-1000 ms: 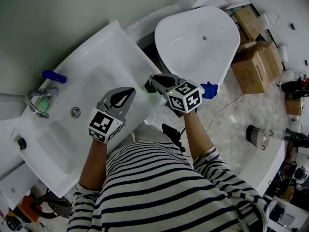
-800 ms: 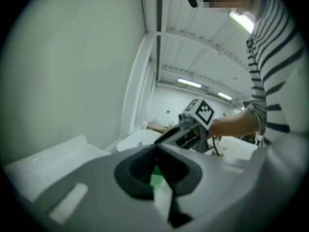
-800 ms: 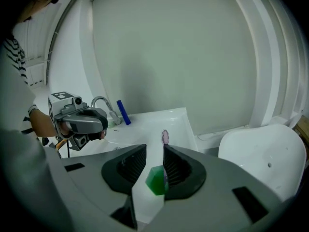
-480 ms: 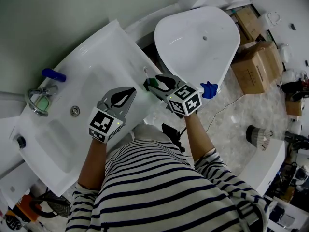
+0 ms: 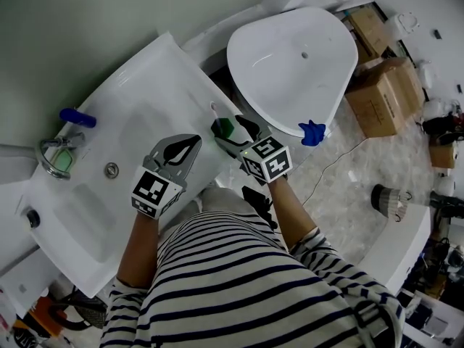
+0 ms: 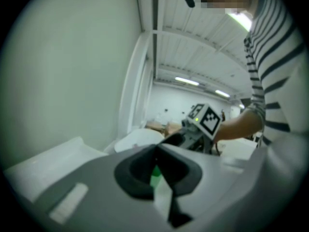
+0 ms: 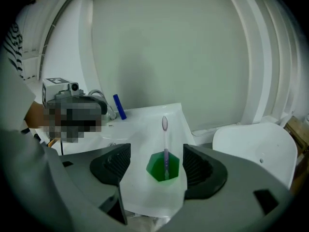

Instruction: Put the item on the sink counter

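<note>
Two tongs are showing. The right tongs are standing open, their jaws having just been spreading apart. Between them, untouched, a green cup holding a toothbrush is sitting upright on the white table's near right corner. Further left, the left tongs are hovering closed and empty.

Bright green hexagonal plastic cup, solid colour, no print. Slim plastic toothbrush: lilac low down, white up the stem, purplish head. Glossy white ceramic sink counter, plain all over. Deep blue cylindrical tube. Black-and-white horizontally striped shirt. Tan brown cardboard boxes.
</note>
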